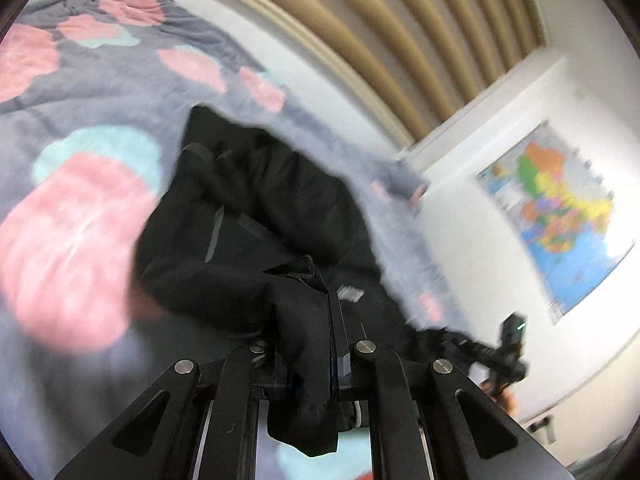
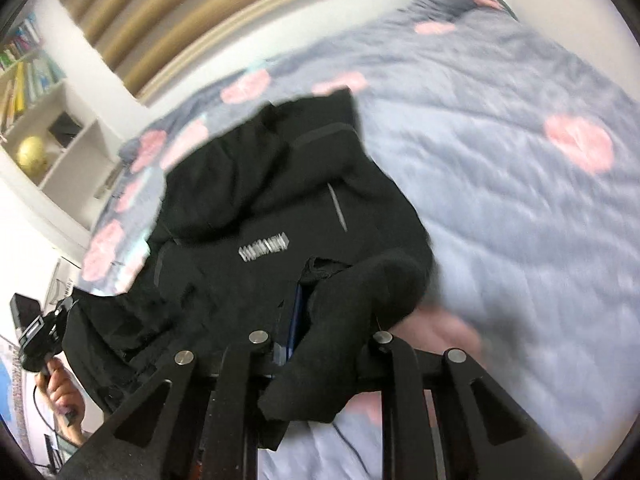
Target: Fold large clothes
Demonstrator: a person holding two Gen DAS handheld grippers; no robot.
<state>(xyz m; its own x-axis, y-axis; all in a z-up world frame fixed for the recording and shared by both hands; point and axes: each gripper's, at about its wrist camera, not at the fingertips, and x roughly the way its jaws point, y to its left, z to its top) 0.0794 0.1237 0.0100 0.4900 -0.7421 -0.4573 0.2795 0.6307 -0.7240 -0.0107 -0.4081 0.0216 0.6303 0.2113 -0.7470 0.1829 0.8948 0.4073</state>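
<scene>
Now left tool (image 1: 316, 344) and right tool (image 2: 304, 332) each pinched tight on black garment (image 1: 260, 216).

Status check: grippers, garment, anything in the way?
Left gripper and right gripper both shut on black jacket. Jacket bunched over the quilt. Nothing in the way.

A black garment (image 2: 256, 208) with a small white printed mark on it hangs from the black tongs, over a grey-blue bedspread (image 2: 500, 168) patterned with pink and pale turquoise blotches, beyond which run tan-striped wall panels (image 1: 360, 20).
</scene>
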